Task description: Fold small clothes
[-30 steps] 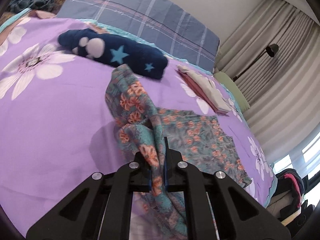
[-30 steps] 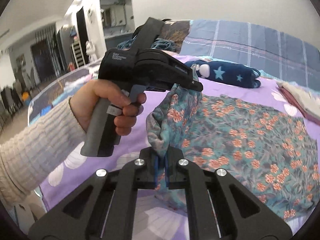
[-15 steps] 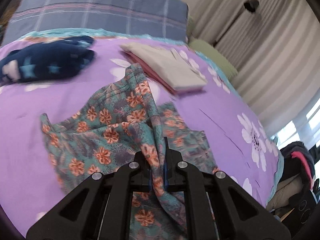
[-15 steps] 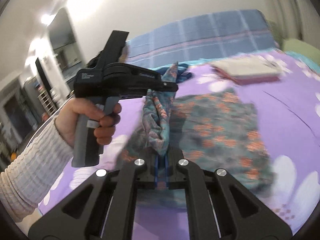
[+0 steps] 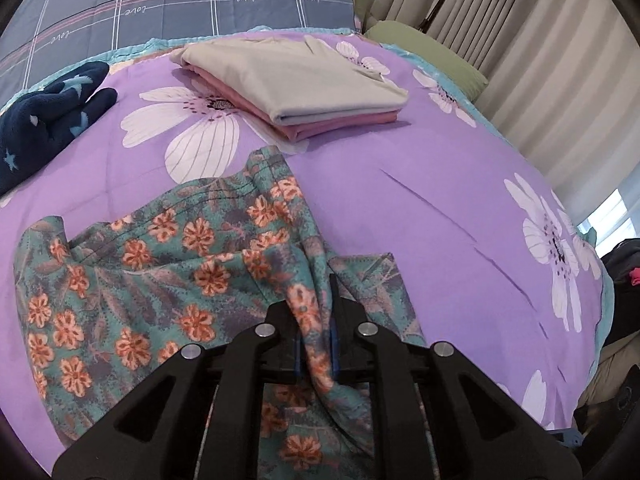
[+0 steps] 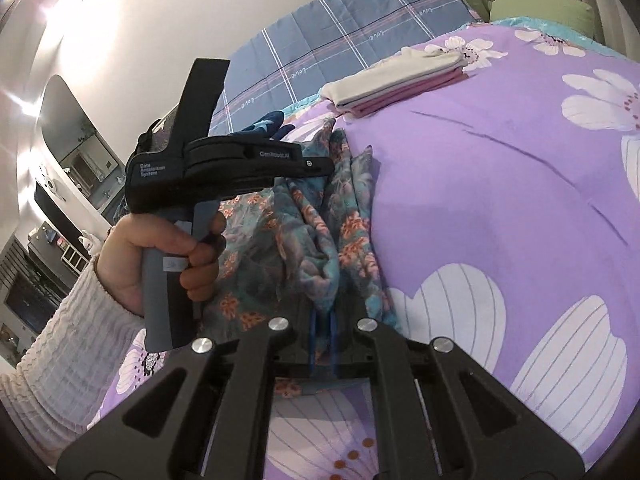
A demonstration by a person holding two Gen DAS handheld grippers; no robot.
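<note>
A teal floral garment [image 5: 160,260] lies bunched on the purple flowered bedspread [image 5: 420,200]. My left gripper [image 5: 314,312] has a gathered fold of it between its blue pads, and its jaws are opening slightly while the cloth still fills the gap. In the right wrist view the floral garment [image 6: 308,216] runs from my right gripper [image 6: 324,312], which is shut on its near edge, up to the left gripper [image 6: 326,168], held by a hand in a white ribbed sleeve. Both grippers sit low over the bed.
A folded beige-on-pink stack [image 5: 296,80] lies further up the bed. A navy star-patterned garment [image 5: 48,120] is at the far left. A blue plaid pillow [image 5: 180,0] and a green cushion [image 5: 424,52] line the head. Curtains [image 5: 540,60] hang on the right.
Both grippers have carried the garment's held edge across the bed towards the folded stack and lower. The floral cloth has doubled over itself. The navy garment has slid to the left edge of view.
</note>
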